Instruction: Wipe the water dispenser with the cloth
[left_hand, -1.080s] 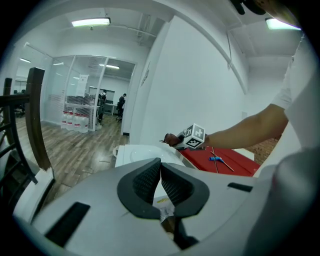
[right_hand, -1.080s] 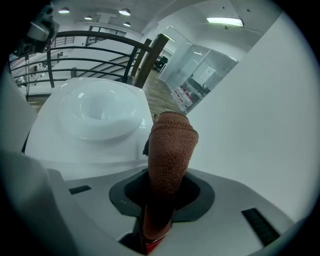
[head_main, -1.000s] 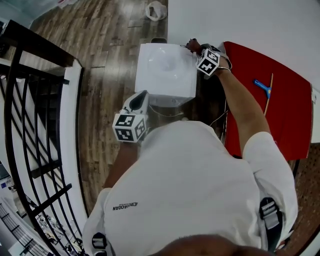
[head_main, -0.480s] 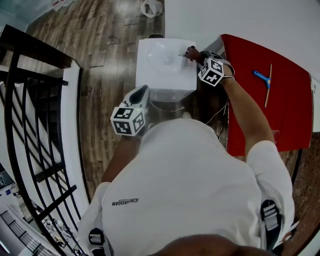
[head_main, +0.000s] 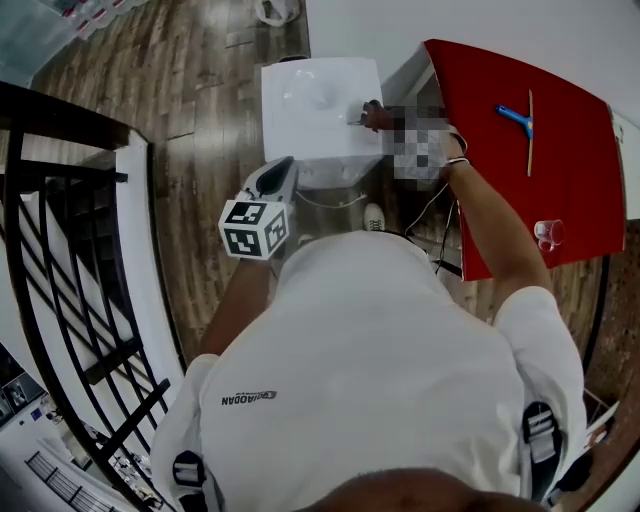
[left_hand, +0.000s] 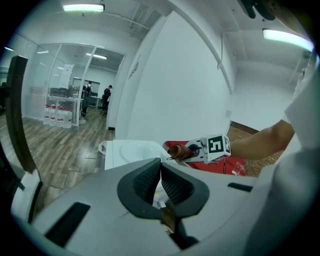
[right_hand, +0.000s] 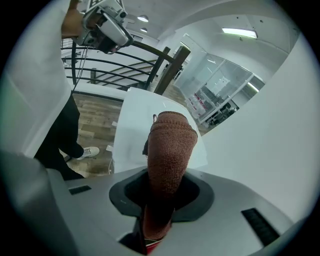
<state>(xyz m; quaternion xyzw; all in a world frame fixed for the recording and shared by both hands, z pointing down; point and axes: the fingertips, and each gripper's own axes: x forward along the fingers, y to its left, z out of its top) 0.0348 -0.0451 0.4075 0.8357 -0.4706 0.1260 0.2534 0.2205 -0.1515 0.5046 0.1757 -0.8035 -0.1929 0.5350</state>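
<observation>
Two jaws of the right gripper (right_hand: 167, 189) are clamped on the brown cloth (right_hand: 169, 145), whose free end sits at the right edge of the water dispenser's (head_main: 315, 100) top. The left gripper (left_hand: 160, 169) has its jaws pressed together with nothing between them, held off the dispenser's near left corner. Since a second ago, the cloth has slid slightly along that edge toward the person. To the right of the dispenser, a clear cup (head_main: 548, 233) stands on the red table (head_main: 490, 200); what is in the cup cannot be made out.

At upper right, a red table (head_main: 490, 150) carries a blue scraper (head_main: 515, 117), a thin stick (head_main: 529, 135) beside it and a clear glass (head_main: 547, 233) lower down. The water dispenser (head_main: 310, 105) stands on the wooden floor (head_main: 200, 150).
</observation>
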